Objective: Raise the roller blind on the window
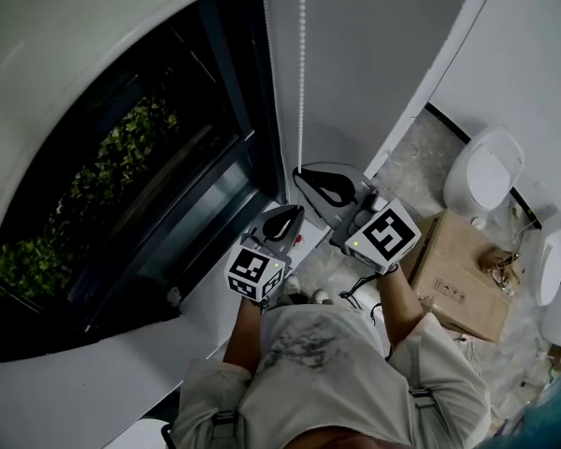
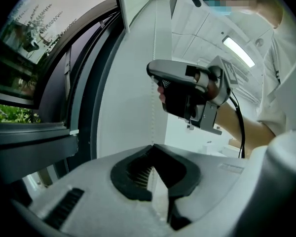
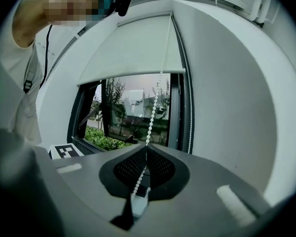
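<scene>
Cardboard box [image 1: 458, 274] sits on the floor [image 1: 413, 171], well apart from bead chain [image 1: 302, 64].

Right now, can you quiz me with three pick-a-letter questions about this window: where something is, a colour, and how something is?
1. Which gripper grips the bead chain higher up? A left B right C neither
2. What colour is the chain? A white B red C black
3. The roller blind is: A fully down B partly raised C missing
B: the right gripper pinches above the left gripper. A: its beads look white. B: it covers only the window's top.
</scene>
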A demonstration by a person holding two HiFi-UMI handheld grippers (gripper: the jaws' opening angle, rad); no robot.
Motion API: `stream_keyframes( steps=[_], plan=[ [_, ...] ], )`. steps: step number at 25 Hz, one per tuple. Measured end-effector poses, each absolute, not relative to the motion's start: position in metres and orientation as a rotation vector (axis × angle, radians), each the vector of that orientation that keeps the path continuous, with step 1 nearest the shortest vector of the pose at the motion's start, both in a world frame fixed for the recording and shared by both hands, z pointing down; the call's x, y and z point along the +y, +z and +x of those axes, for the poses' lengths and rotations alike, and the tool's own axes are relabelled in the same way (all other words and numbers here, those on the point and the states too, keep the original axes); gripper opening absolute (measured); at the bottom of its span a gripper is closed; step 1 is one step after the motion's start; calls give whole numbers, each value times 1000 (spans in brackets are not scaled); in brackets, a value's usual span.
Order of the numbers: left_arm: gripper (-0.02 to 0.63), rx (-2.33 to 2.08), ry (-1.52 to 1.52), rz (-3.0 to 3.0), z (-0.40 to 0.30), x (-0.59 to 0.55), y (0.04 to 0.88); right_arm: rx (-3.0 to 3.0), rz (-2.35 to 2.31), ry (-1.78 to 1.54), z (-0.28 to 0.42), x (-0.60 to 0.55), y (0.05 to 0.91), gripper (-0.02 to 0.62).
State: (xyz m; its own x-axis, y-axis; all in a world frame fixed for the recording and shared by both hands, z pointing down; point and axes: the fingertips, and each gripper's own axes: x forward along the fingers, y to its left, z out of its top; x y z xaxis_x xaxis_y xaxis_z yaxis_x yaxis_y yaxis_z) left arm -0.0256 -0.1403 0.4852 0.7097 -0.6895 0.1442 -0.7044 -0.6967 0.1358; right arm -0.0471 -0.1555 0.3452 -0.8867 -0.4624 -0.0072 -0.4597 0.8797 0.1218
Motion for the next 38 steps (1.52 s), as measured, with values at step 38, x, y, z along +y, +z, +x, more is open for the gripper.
stream_keyframes(
  steps=[38],
  plan=[
    [44,-1137,88,2690,-37,-114,484,-2953,705,-63,-43,-138,417,11]
  ],
)
